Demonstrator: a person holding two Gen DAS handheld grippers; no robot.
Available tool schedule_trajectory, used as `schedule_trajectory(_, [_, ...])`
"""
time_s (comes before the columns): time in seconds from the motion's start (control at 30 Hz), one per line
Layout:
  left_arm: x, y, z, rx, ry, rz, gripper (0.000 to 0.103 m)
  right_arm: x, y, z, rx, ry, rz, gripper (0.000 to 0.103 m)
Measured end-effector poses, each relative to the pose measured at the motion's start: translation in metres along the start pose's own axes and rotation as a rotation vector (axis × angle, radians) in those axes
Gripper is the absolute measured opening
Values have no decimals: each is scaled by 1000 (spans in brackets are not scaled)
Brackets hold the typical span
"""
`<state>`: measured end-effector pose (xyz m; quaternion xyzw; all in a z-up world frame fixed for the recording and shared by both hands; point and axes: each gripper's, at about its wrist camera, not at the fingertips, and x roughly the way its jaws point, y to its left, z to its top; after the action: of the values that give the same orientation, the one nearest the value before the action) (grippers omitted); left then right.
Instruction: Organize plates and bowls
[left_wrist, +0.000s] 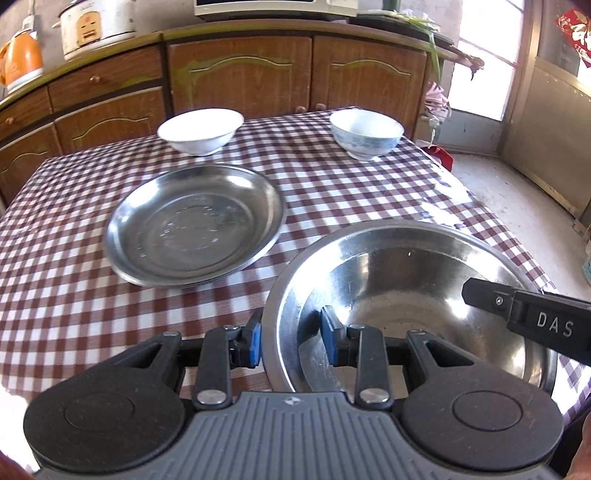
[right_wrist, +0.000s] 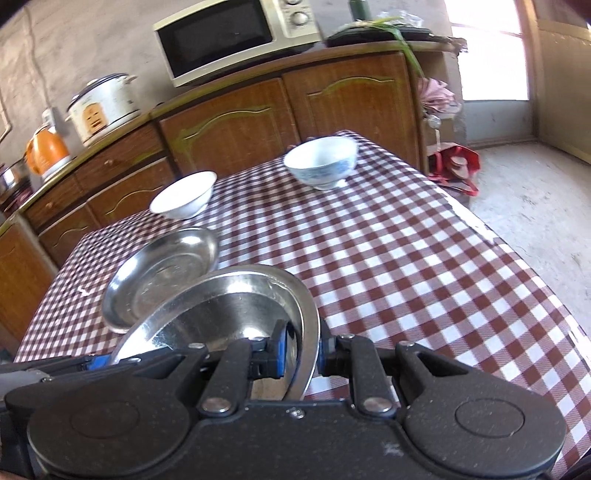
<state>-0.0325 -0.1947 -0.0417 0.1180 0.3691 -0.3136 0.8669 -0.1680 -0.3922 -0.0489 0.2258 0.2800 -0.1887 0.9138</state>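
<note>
In the left wrist view, the left gripper (left_wrist: 291, 341) clamps the near-left rim of a deep round stainless-steel basin (left_wrist: 406, 291), one blue pad outside the wall and one inside. The basin sits over the near right part of a table covered with a red-and-white checked cloth (left_wrist: 332, 192). The black tip of the right gripper (left_wrist: 480, 295) reaches onto the basin's right rim. Left of the basin and apart from it lies a shallow round steel plate (left_wrist: 195, 225). Further back stand a plain white ceramic bowl (left_wrist: 201, 131) and a white bowl with a blue pattern (left_wrist: 365, 134), well apart.

In the right wrist view, the right gripper (right_wrist: 301, 350) is closed narrowly on the basin's (right_wrist: 229, 299) right rim, a pad on either side. The left gripper (right_wrist: 98, 362) grips the opposite rim. The steel plate (right_wrist: 162, 273) lies just behind the basin, partly hidden by it. The white bowl (right_wrist: 184, 199) and the patterned bowl (right_wrist: 321, 160) stand beyond on the cloth (right_wrist: 406, 240).
</note>
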Motion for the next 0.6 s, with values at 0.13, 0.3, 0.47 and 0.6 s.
schedule_trajectory(0.13, [10,-13,3,14,11,-13,33,3,-15,1,27,-3,-22,21])
schedule_trajectory(0.3, [21,-28,4,40,18,-18,33,12,-34,5,54,-8,-45,22])
schedule_trajectory(0.47, [34,-37,6,48,33,-18,33,22,-48,9,76,-7,-55,23])
schedule_trajectory(0.6, [43,-39,9,45,42,-12,33,30,-53,10,75,-5,-59,23])
